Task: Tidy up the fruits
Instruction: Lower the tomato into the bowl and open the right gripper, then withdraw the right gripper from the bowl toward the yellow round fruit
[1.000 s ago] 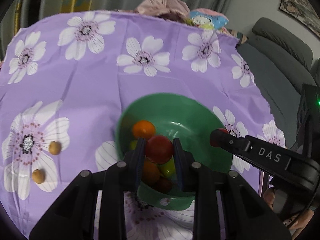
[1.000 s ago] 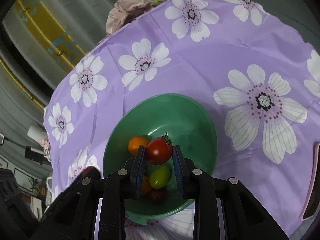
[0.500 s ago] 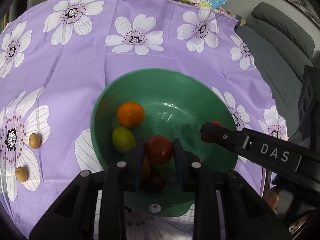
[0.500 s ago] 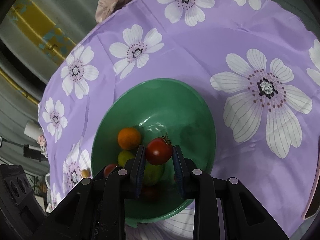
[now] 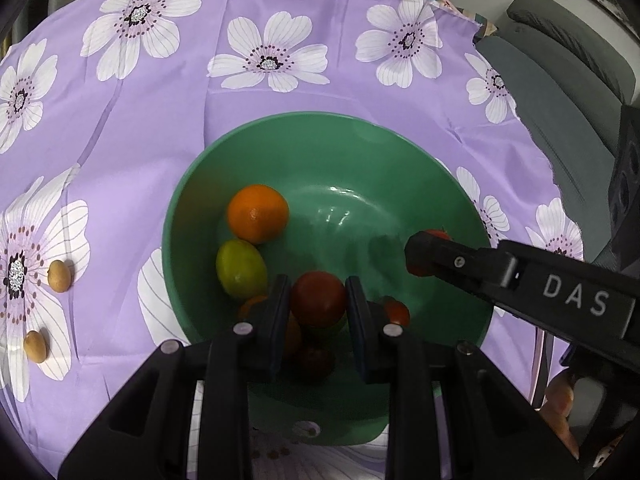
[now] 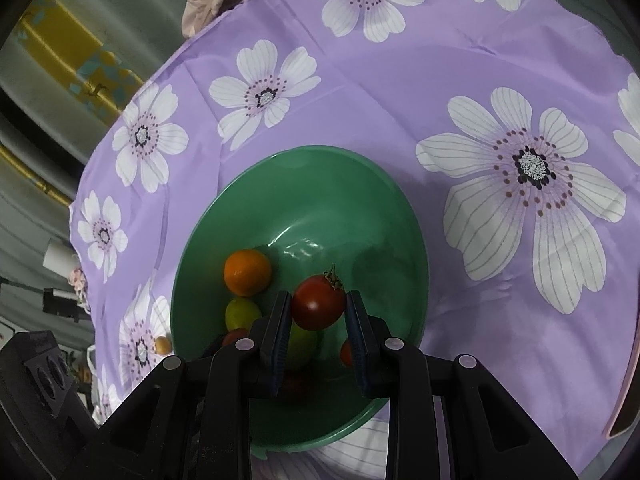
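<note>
- The left gripper (image 5: 318, 300) is clenched on a dark red tomato (image 5: 319, 299), which sits between its two black pads, over the near part of the green bowl (image 5: 360, 140).
- The right gripper (image 6: 318, 309) is grasping a second red tomato (image 6: 318, 307), the one with a small dry stem on top; it also hangs over the inside of the bowl.
- The bowl stands on the purple flowered cloth (image 5: 160, 128) and holds already an orange (image 5: 258, 219), a yellow-green fruit (image 5: 241, 268) and some smaller red ones, partly hidden behind the fingers.
- In my judgement the step in hand is the placing: both tomatoes are brought over the bowl but not let go yet.
- The next move asks, I think, for lowering each tomato near to the fruits below and then opening the jaws softly, so that the tomatoes do not drop hard or roll.
- Two small tan fruits (image 5: 59, 276) lie on the cloth, well apart from the bowl; these probably remain to collect.
</note>
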`<state>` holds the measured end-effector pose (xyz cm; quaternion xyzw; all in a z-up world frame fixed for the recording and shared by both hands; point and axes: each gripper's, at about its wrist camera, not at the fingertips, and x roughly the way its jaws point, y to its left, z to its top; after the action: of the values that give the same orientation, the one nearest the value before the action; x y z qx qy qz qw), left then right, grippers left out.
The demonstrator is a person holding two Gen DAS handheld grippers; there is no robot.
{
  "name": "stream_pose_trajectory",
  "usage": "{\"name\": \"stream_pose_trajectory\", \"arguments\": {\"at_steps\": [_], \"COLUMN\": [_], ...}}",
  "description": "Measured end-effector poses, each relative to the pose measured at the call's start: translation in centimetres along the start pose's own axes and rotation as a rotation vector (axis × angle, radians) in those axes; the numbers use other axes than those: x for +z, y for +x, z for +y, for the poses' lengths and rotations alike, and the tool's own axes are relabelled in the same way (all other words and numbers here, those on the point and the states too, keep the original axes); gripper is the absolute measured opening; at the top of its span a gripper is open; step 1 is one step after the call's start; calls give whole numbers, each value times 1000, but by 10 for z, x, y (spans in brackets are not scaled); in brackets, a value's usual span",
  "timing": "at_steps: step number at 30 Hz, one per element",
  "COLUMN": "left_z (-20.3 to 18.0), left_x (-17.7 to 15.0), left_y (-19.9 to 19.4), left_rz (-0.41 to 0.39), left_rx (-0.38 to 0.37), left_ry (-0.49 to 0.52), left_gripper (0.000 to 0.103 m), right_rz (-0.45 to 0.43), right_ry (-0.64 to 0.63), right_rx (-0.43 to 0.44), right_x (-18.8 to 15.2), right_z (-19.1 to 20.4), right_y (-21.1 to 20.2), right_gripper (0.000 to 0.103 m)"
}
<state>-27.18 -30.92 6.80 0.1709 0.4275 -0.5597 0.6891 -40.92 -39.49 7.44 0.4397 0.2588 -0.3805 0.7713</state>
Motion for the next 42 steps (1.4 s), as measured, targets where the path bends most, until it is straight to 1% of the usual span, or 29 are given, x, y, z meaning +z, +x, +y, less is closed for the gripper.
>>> {"name": "stream_pose_trajectory", "arguments": {"at_steps": [13, 14, 16, 17, 18, 19, 20, 21, 24, 28, 30, 33, 35, 38, 42], "left_z": [0, 0, -1, -2, -2, -2, -1, -1, 7, 29, 47, 74, 100, 139, 180], "left_x": [-1, -1, -1, -1, -2, -2, -2, -2, -1, -1, -2, -7, -12, -23, -45], "left_y": [1, 0, -4, -7, -12, -15, -20, -24, -41, -74, -91, -111, -125, -136, -137], "left_rz": [1, -4, -14, -26, -40, -49, -61, -67, -99, -172, -200, -239, -257, -254, -229], "left_rx": [-15, -21, -29, -32, -37, -42, -52, -57, -55, -47, -22, 29, 81, 156, 250], "left_ry": [2, 4, 8, 11, 13, 11, 8, 4, -16, -66, -93, -134, -176, -223, -266], "left_gripper": [28, 29, 39, 49, 56, 58, 60, 60, 61, 67, 70, 72, 73, 73, 73], "right_rz": [-1, -2, 0, -1, -2, -5, -10, -15, -31, -64, -74, -89, -102, -129, -144], "right_ry": [14, 17, 18, 17, 18, 17, 16, 15, 15, 16, 14, 6, -6, -32, -100], "right_rx": [4, 5, 2, 3, 2, 2, 3, 10, 13, 12, 8, 7, 13, 34, 82], "right_x": [1, 1, 2, 2, 2, 2, 2, 2, 2, 2, 2, 1, 0, -2, -9], "right_z": [-2, -2, -3, -3, -3, -3, -3, -2, -1, 0, 1, 6, 10, 22, 45], "right_y": [0, 0, 0, 0, 0, -1, -2, -3, -7, -13, -15, -16, -18, -22, -23], "right_gripper": [29, 29, 29, 30, 34, 37, 42, 44, 49, 53, 53, 53, 53, 53, 53]}}
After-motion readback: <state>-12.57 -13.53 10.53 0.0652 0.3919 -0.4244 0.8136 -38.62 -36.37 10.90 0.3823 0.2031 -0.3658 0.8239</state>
